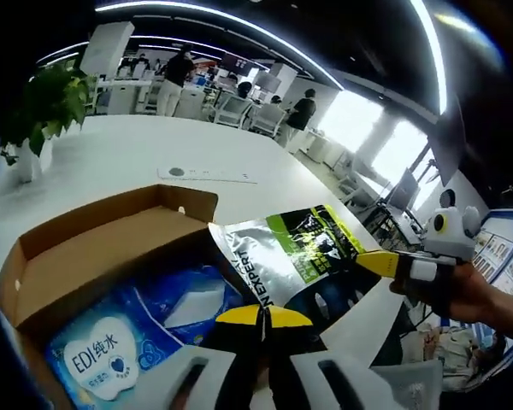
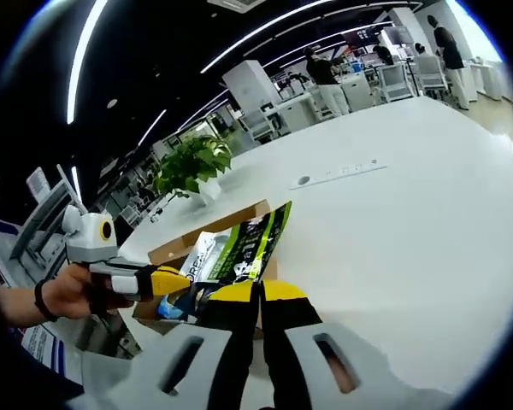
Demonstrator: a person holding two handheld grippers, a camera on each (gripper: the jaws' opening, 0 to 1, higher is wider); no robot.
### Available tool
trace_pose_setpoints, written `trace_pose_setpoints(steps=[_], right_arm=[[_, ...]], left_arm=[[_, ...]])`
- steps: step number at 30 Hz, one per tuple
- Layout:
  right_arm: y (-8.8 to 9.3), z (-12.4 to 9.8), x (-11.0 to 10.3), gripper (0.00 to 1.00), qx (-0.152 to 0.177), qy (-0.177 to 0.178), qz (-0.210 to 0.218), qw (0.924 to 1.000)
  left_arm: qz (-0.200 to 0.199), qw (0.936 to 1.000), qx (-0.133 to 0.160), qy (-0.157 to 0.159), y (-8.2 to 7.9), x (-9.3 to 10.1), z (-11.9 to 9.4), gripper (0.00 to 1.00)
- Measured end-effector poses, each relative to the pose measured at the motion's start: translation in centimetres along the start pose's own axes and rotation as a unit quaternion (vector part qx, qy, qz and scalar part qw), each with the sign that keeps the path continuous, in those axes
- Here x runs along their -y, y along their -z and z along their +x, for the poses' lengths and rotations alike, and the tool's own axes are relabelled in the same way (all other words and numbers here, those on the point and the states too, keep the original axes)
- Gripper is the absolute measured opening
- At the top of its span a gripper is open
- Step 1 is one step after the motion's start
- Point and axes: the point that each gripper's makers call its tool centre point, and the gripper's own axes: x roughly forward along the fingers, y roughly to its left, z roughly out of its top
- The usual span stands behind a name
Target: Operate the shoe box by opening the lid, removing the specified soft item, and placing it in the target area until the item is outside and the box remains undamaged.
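The right gripper (image 2: 258, 293) is pinching the green-and-grey pouch (image 1: 312, 256) above the open shoe box (image 1: 85, 248); the left gripper (image 1: 263, 316) is closed, empty; a thin-edge grip risks dropping it

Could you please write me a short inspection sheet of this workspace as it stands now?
Surface: white table, mostly bare.
Job's things: cardboard shoe box open; blue wipes pack inside; grey-green pouch lifted at the box edge.
Clutter: potted plant; flat white strip.
Grippers: left gripper shut above the box; right gripper shut on the pouch.
Cables: nothing seen.
Surroundings: open office, desks, chairs, people standing behind.
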Motion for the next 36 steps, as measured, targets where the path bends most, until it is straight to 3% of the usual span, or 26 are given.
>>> trace_pose_setpoints(steps=[8,21,36], right_arm=[[-0.2,-2.6,2.4,0.00,0.014,0.020,0.010,0.9996],[1.6,-6.4,6.5,0.00,0.023,0.060,0.034,0.9973],[2.0,-7.2,9.9,0.00,0.017,0.079,0.049,0.9955]], left_arm=[[0.016,0.9997,-0.009,0.019,-0.3,2.5,2.0,0.00],[0.052,0.9963,-0.042,0.053,0.4,6.6,5.8,0.00],[0.077,0.9927,-0.068,0.063,1.1,8.3,8.7,0.00]])
